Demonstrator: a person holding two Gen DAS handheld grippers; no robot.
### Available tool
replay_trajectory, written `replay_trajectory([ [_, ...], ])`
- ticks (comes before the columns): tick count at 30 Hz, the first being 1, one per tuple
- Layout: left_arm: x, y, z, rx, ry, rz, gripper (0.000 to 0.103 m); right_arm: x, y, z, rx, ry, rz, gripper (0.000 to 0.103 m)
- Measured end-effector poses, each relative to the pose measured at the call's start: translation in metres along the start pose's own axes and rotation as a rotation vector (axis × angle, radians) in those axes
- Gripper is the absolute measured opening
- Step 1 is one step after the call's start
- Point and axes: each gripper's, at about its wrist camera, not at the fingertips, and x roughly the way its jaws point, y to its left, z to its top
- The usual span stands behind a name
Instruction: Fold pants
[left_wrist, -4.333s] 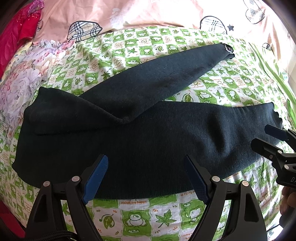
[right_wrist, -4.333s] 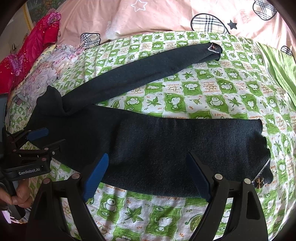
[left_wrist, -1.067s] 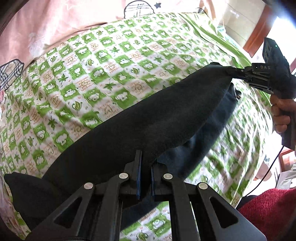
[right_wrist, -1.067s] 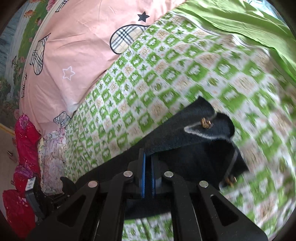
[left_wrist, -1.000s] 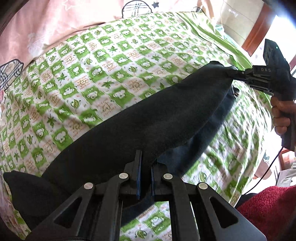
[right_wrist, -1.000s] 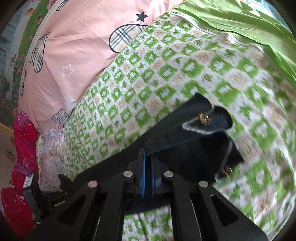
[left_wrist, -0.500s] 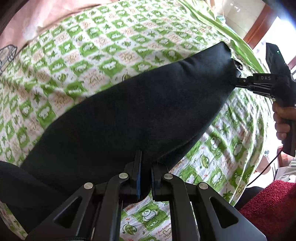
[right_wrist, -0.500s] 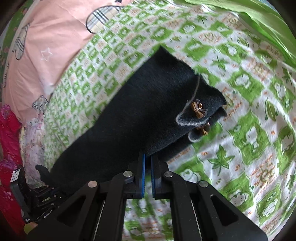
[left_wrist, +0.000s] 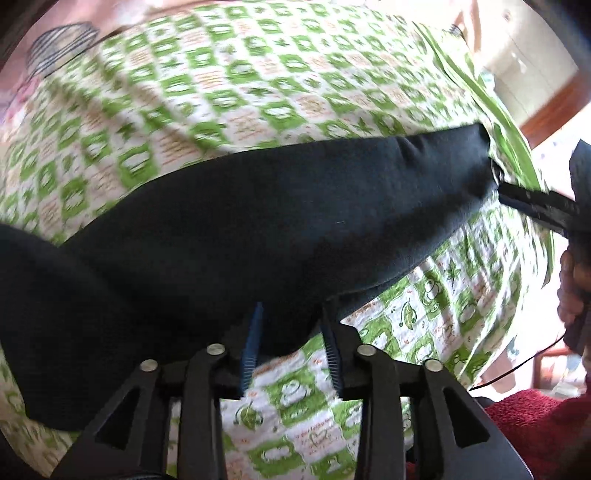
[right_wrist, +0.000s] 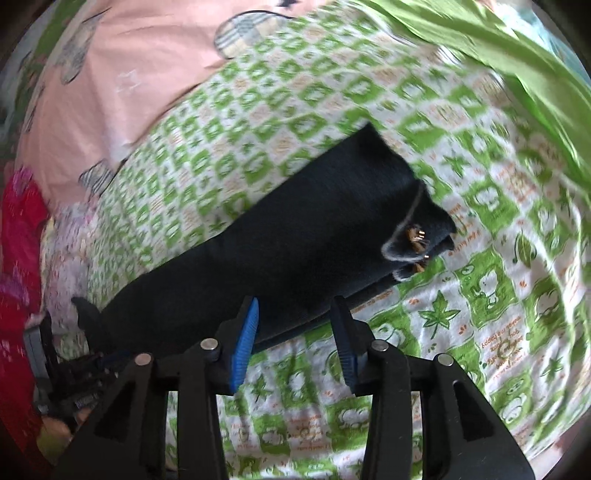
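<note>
We see dark navy pants (left_wrist: 280, 221) lying on a bed covered by a green-and-white checked sheet (left_wrist: 229, 85) printed with leaves and small cartoon animals. One leg lies stacked on the other, so the pants form a single long band.

From the left wrist camera, the band's long axis runs from the wide waist end at the lower left up toward the narrow cuff end at the upper right. Our left gripper (left_wrist: 291, 343) sits at the near edge of the fabric, its jaws spread apart with a gap between the blue pads; the cloth edge lies between them, but they are not pinching it. At the far right, our right gripper (left_wrist: 532, 203) reaches toward the cuff end, held by a hand (left_wrist: 572, 288). This view is blurred.

From the right wrist camera, the pants (right_wrist: 295, 236) run from the lower left up to the cuffs at the right, where two small gold ornaments (right_wrist: 415, 236) sit one above the other. Our right gripper (right_wrist: 295, 339) is also spread wide at the near edge of the cloth, gripping nothing. The left gripper (right_wrist: 85, 365) shows at the lower left, by the waist end. A pink pillow (right_wrist: 122, 74) and a plain green cloth (right_wrist: 498, 40) lie beyond the sheet.
</note>
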Motion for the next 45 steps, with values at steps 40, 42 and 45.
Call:
replay_trajectory([
  [40,-0.038,0.197,0.027,-0.772,0.045,0.338,0.022,0.149,0.288,-0.085,-0.892,0.325,0.38,0.042],
  [42,-0.038,0.2,0.021,-0.767,0.026,0.302,0.014,0.156,0.29,-0.085,-0.904,0.333,0.374,0.042],
  [45,-0.044,0.196,0.015,-0.747,-0.012,0.29,0.008,0.158,0.298,-0.093,-0.965,0.345,0.382,0.017],
])
